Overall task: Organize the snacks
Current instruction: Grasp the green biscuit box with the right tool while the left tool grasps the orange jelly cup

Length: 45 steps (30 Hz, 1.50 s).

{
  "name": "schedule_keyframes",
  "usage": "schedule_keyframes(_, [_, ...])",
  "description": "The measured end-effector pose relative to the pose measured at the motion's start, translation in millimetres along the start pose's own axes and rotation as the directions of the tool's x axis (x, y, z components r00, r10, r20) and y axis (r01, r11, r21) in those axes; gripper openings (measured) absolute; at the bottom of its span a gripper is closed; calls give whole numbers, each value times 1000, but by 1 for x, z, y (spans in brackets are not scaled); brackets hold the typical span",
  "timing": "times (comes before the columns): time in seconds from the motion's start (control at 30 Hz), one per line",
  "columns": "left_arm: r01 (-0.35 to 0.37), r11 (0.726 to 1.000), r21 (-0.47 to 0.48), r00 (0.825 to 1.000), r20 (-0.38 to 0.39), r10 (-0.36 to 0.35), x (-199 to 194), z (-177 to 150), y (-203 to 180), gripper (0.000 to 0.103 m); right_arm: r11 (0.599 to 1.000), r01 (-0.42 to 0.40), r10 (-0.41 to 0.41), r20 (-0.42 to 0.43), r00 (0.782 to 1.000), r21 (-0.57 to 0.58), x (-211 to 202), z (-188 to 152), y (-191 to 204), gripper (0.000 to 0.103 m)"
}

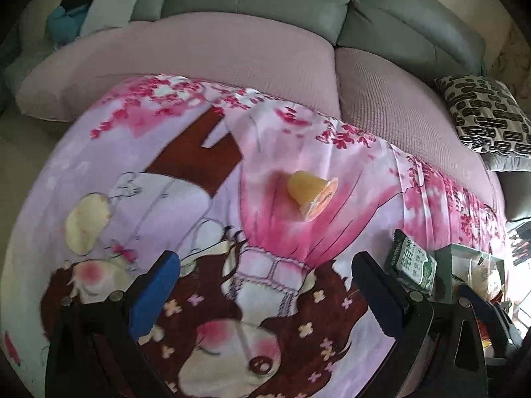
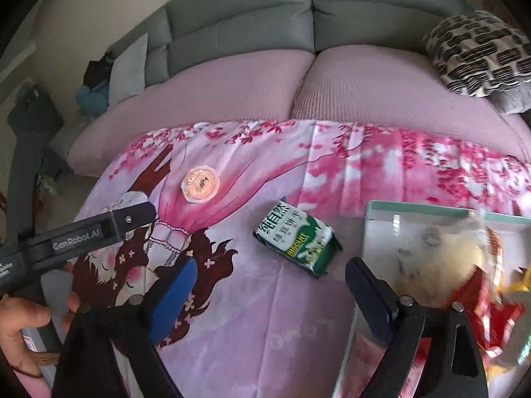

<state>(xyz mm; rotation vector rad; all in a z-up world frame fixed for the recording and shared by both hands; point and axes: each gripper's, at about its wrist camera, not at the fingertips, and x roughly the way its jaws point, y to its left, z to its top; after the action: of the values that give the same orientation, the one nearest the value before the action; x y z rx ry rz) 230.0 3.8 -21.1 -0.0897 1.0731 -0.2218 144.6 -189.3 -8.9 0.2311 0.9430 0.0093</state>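
Right wrist view: I hold my right gripper (image 2: 268, 285) over the printed pink cloth (image 2: 265, 325) spread across the sofa, its 2 jaws spread wide with nothing between them, tilted down toward the green biscuit packet (image 2: 297, 237) lying just ahead on the cloth. At the cloth's right edge stands the clear box (image 2: 415, 209), which already holds a pale bagged snack (image 2: 441, 258) and a red wrapper (image 2: 491, 311); what else is in it I cannot make out through the blur. My left gripper (image 1: 262, 275) is likewise spread and empty, aimed at the jelly cup (image 1: 310, 194), which lies on its side toward the cloth's far edge, well apart from the box; from the right wrist the same cup shows its round foil lid. By my reading, the sorting is partway done: 2 loose snacks remain outside the box, and each gripper is lining up on 1 of them. The next move, as I judge it, calls for lowering my right jaws around the packet across its narrower side and closing gently, since the wrapper looks slick and crushable. The tipped cup may roll when nudged, so the left approach wants a square, careful closing.
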Motion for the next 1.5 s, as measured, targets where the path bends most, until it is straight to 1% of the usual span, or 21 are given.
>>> schedule_keyframes(0.07, [19,997,69,1000,-1,-19,8,6,-9,103,999,21,-21,-17,1000,-27,12,4,1,87])
schedule_keyframes(0.13, [35,993,113,999,-18,-34,16,10,-16,103,999,23,-25,-40,999,-46,22,8,0,85])
schedule_keyframes(0.27, [1,984,180,1000,-26,4,34,24,-23,103,994,61,-69,-87,994,-95,41,16,-3,84])
schedule_keyframes(0.33, [-2,981,196,1000,-30,8,40,29,-24,102,990,71,-85,-115,990,-124,51,18,-5,82])
schedule_keyframes(0.5, [19,972,233,999,-32,-12,54,39,-30,101,979,93,-116,-122,986,-181,62,24,-3,78])
schedule_keyframes(0.57, [25,970,243,999,-25,-20,57,43,-33,85,977,94,-120,-134,984,-189,67,26,-3,76])
schedule_keyframes(0.6, [31,969,245,999,-24,-26,59,45,-34,84,978,88,-115,-136,984,-190,69,27,-4,74])
schedule_keyframes(0.7, [45,968,248,999,-27,-39,67,49,-35,83,982,63,-88,-138,986,-178,71,29,-5,66])
schedule_keyframes(0.73, [55,967,248,998,-25,-51,68,51,-35,81,983,60,-85,-139,987,-176,72,29,-5,66])
schedule_keyframes(0.77, [62,967,248,998,-25,-58,68,51,-35,74,982,61,-86,-137,987,-176,72,29,-6,65])
schedule_keyframes(0.8, [63,967,248,998,-24,-59,69,52,-36,69,983,60,-84,-138,987,-175,73,30,-5,64])
schedule_keyframes(0.83, [61,967,248,998,-24,-56,70,53,-37,62,984,54,-78,-140,987,-168,74,30,-5,61])
schedule_keyframes(0.87, [59,967,250,998,-26,-54,71,53,-37,57,985,51,-75,-140,987,-164,74,30,-5,60])
schedule_keyframes(0.9, [61,966,253,998,-28,-56,71,54,-38,54,986,49,-71,-138,988,-161,74,31,-5,58])
schedule_keyframes(0.93, [72,964,254,997,-29,-67,71,54,-38,48,986,48,-71,-135,988,-161,74,30,-5,55])
schedule_keyframes(1.0, [67,963,260,998,-25,-63,70,53,-41,47,986,50,-72,-135,988,-159,74,30,-5,52])
schedule_keyframes(1.07, [51,961,272,999,-21,-47,69,50,-44,44,985,57,-80,-137,987,-162,74,29,-4,48])
schedule_keyframes(1.13, [44,964,264,999,-15,-42,65,47,-44,43,987,60,-80,-132,988,-148,72,27,-6,44])
schedule_keyframes(1.23, [41,971,237,999,-3,-42,57,42,-43,42,991,63,-77,-125,989,-114,67,25,-9,43])
schedule_keyframes(1.5, [74,988,138,996,36,-80,20,21,-44,42,995,52,-60,-91,994,-84,42,18,-5,42])
